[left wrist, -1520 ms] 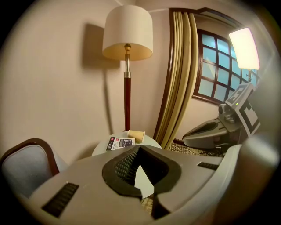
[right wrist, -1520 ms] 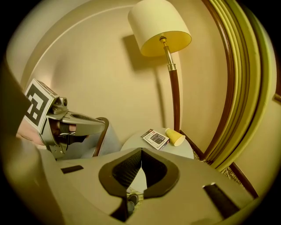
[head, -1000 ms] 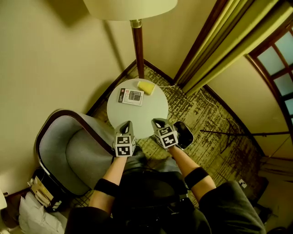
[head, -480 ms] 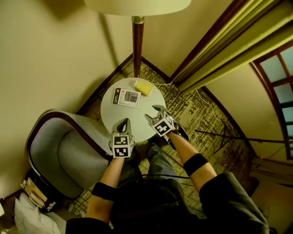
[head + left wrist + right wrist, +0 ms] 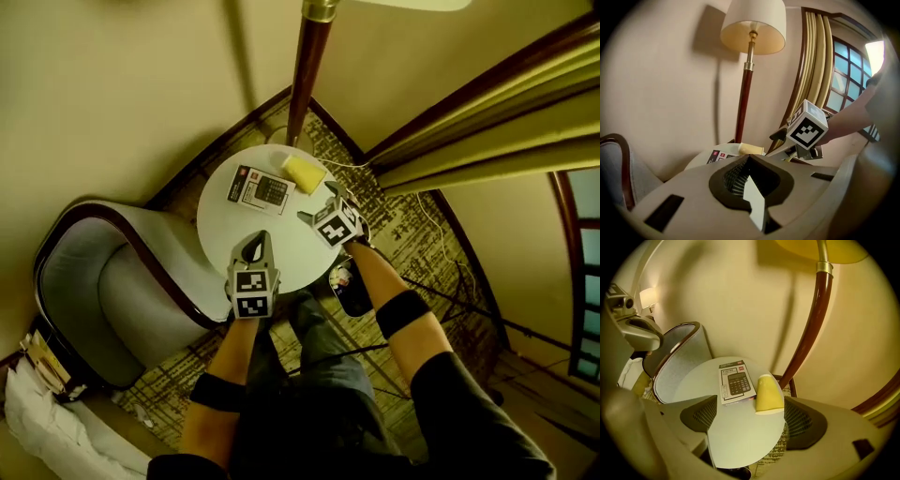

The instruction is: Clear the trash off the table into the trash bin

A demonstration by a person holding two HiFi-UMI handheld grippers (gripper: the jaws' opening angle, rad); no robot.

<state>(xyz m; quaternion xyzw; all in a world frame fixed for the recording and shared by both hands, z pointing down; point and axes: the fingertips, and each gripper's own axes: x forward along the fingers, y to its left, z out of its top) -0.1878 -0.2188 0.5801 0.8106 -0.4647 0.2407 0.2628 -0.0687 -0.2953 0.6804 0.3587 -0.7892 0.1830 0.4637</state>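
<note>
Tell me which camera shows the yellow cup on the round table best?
The right gripper view: the yellow cup lies on its side, whole and close. The head view shows it small; the left gripper view shows only a sliver.

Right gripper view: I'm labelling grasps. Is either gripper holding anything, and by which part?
Nothing is held. The right gripper has just been opening, empty, clear of the yellow cup ahead; the left gripper is shut on nothing.
</note>
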